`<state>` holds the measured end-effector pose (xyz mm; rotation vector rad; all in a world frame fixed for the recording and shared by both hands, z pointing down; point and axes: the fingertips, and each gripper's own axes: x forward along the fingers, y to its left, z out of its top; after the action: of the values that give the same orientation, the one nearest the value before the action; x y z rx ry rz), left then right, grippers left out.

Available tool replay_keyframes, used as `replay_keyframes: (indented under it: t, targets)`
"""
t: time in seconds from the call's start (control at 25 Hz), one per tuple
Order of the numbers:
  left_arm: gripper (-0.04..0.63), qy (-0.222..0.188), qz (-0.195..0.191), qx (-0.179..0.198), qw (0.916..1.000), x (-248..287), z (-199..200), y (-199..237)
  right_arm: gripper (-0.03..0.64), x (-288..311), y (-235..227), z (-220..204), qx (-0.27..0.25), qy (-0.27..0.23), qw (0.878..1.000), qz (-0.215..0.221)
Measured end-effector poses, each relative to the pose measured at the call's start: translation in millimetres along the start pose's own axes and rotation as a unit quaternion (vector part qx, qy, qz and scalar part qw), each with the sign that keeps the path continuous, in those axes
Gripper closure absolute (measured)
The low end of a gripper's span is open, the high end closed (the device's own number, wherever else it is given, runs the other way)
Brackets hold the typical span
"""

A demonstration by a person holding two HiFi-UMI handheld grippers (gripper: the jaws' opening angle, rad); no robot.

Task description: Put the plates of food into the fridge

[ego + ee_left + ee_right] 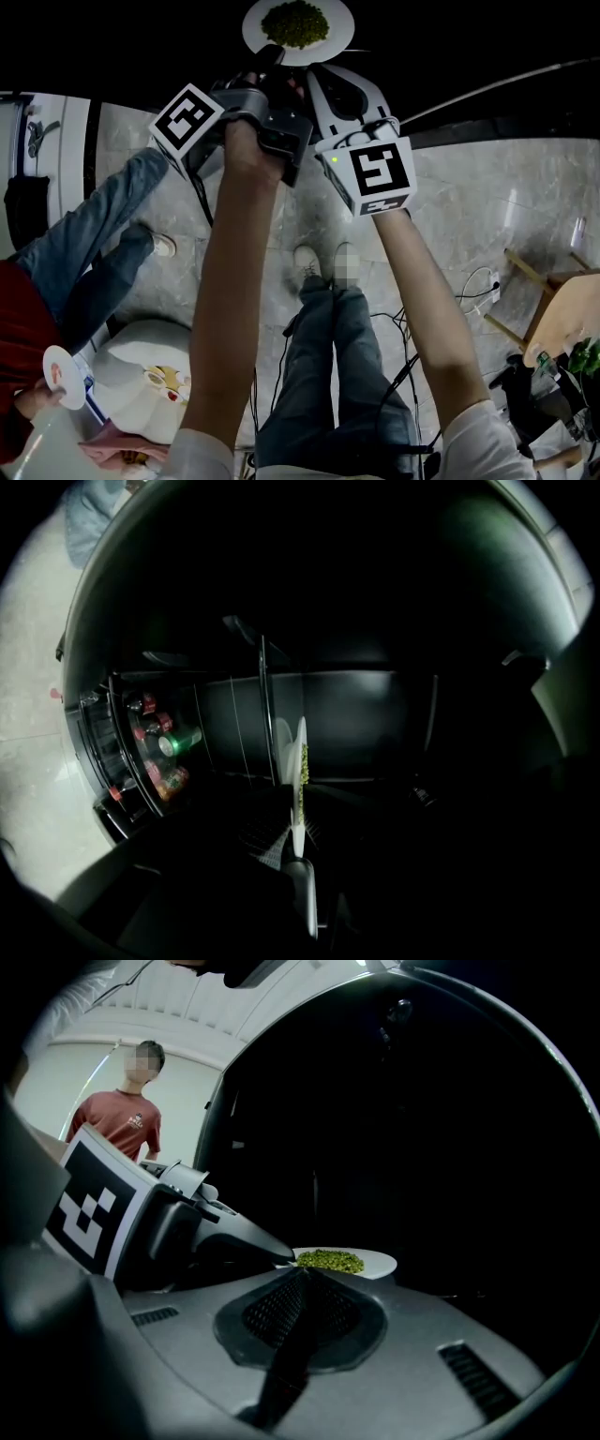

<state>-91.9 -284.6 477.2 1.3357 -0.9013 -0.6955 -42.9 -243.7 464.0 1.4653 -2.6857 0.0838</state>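
A white plate of green food (298, 26) hangs inside the dark fridge at the top of the head view. My left gripper (271, 56) is shut on its near rim. In the left gripper view the plate (300, 761) shows edge-on, standing out from the shut jaws of that gripper (297, 860). In the head view my right gripper (317, 71) sits just right of the left one, close under the plate's rim. Its own view shows the right gripper (302, 1279) shut with nothing in it, the plate (345, 1262) just beyond and the left gripper (277, 1258) pinching the rim.
Fridge door shelves with cans and bottles (157, 752) stand at the left. A person in a red shirt (127, 1117) stands behind. On the stone floor are someone's jeans-clad legs (94, 244), cables (394, 375), a white bin (141, 370) and a wooden chair (562, 314).
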Motion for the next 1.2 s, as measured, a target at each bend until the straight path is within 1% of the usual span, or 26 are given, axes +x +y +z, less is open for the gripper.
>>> replay_keyframes:
  t: [0.16,0.28,0.4,0.56,0.64,0.8,1.04,1.2]
  targets:
    - [0.529,0.017,-0.009,0.006,0.9998,2.2,-3.6,-4.4,0.607,5.6,0.2,-2.3,-0.008,0.003,1.000,0.010]
    - [0.508,0.031,-0.017,-0.001,0.9994,4.7,-7.6,-5.9,0.607,8.7,-3.5,-1.7,-0.007,0.003,1.000,0.007]
    - [0.506,0.042,-0.020,0.000,0.9989,0.0,-15.4,-6.6,0.607,4.5,-3.5,0.8,-0.008,0.000,1.000,0.004]
    - [0.506,0.056,-0.021,0.021,0.9980,-16.6,-30.1,-5.3,0.607,-6.9,4.2,4.2,-0.011,-0.005,1.000,0.003]
    - [0.506,0.060,-0.020,0.024,0.9977,-18.5,-33.0,-7.7,0.607,-4.9,3.3,7.2,-0.014,-0.004,1.000,0.002]
    - [0.506,0.062,-0.021,0.021,0.9976,-17.0,-32.2,-12.0,0.607,0.8,-1.4,11.8,-0.014,-0.002,1.000,0.001]
    - [0.508,0.061,-0.021,0.021,0.9977,-15.7,-29.6,-3.5,0.607,5.0,-6.5,1.7,-0.011,0.003,1.000,-0.008]
    - [0.508,0.061,-0.007,0.029,0.9977,-18.3,-30.6,1.9,0.607,5.1,-8.0,4.9,-0.015,0.000,1.000,-0.019]
